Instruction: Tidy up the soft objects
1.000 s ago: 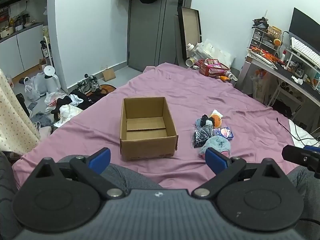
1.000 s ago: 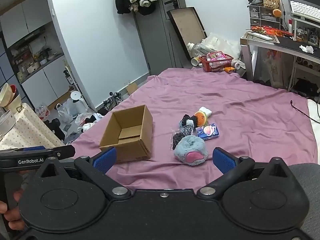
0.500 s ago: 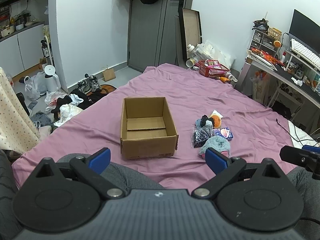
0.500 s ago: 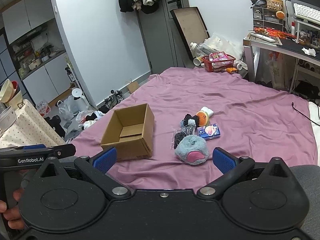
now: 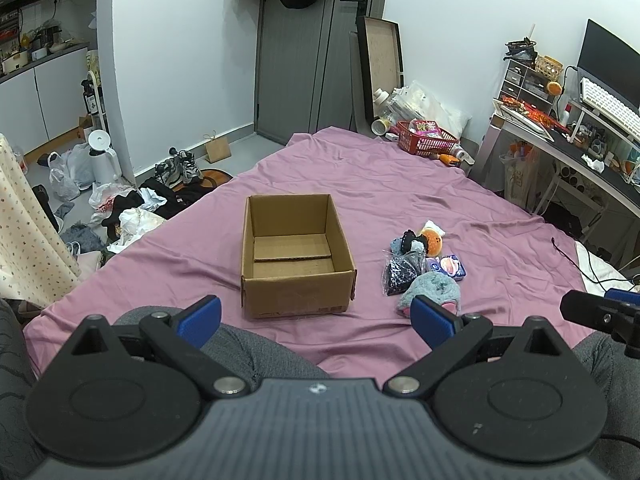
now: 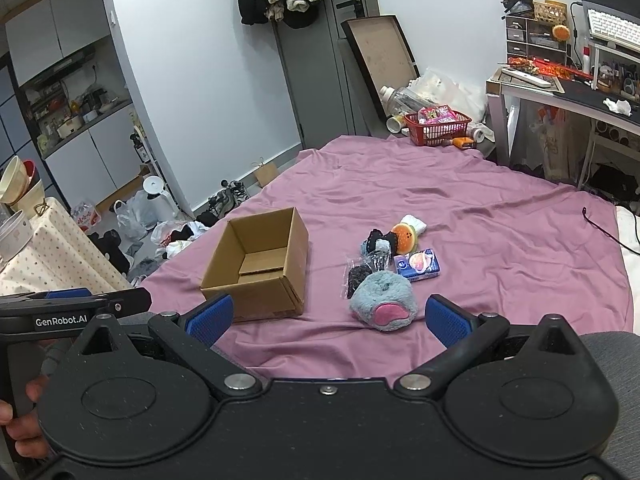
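An empty cardboard box (image 5: 296,252) sits at eleven o'clock, a soft-toy pile led by a fluffy blue plush (image 6: 382,300) at one o'clock; both the left gripper (image 5: 316,316) and the right gripper (image 6: 328,316) gape wide, empty, so reach low and pinch the plush centrally.

Two wrist cameras, low at the bed's near edge, facing the far door

Both sit well back from the cardboard box (image 5: 296,254) and soft pile (image 6: 382,268) — the right view from further right — sharing the purple sheet (image 5: 400,192).
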### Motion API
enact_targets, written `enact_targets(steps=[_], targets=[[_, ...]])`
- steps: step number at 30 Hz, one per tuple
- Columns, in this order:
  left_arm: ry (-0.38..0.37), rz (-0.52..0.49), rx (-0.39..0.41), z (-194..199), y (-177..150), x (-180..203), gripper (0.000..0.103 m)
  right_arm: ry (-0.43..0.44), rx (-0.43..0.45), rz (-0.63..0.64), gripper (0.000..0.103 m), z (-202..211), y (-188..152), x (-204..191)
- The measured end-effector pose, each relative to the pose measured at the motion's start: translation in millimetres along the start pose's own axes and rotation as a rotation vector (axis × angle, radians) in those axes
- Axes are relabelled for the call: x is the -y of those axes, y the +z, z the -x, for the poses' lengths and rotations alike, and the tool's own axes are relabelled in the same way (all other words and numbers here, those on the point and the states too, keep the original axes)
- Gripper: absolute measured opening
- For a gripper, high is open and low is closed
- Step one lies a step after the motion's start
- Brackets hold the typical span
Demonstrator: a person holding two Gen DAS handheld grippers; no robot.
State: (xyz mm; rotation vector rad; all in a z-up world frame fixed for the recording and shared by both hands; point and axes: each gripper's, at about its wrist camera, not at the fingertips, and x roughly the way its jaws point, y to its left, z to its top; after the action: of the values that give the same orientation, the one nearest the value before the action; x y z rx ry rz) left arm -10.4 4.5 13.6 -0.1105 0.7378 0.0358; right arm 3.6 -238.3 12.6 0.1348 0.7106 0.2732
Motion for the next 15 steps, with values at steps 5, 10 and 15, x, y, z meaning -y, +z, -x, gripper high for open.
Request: enact_targets(steps=[5, 10, 15], targets=[[-0.001, -0.001, -0.001, 0.4, -0.1, -0.1, 0.1, -0.004, -0.002, 0.003, 0.103, 0.6, 1.4, -0.7], [-0.002, -0.002, -0.002, 1.1, -0.8, 0.3, 0.1, -0.007, -0.003, 0.003, 0.103, 0.2, 0.8, -1.1], [-0.005, -0.001, -0.001, 1.6, -0.4, 2.2, 0.1, -0.011, -0.006, 0.007, 0.103, 0.1, 1.3, -1.3]])
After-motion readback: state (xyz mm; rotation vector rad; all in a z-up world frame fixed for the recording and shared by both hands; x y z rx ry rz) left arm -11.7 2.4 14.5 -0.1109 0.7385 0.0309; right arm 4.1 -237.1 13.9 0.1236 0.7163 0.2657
